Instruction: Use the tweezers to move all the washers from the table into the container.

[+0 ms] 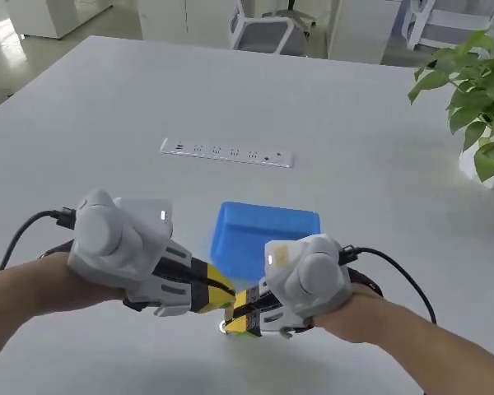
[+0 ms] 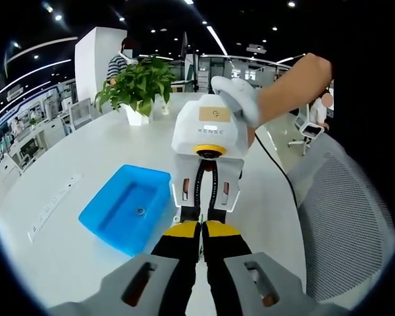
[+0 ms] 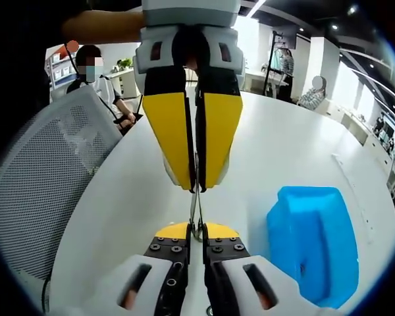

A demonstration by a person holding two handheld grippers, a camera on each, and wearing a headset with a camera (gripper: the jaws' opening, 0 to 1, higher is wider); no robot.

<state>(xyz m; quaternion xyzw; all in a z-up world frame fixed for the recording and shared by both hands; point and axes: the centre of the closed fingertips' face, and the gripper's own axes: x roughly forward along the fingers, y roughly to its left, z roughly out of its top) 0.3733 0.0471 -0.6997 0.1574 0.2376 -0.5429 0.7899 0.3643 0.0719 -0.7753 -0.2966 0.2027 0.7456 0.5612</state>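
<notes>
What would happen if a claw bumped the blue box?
The blue box looks like thin plastic holding one small washer, so probably light. On the smooth table it would likely slide; low and wide, it seems unlikely to tip.

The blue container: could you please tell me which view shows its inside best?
The left gripper view. It looks down into the blue container, so the floor and one washer on it are plain. The head view shows it blurred, with its near edge hidden. The right gripper view seems to show mostly its outer wall.
</notes>
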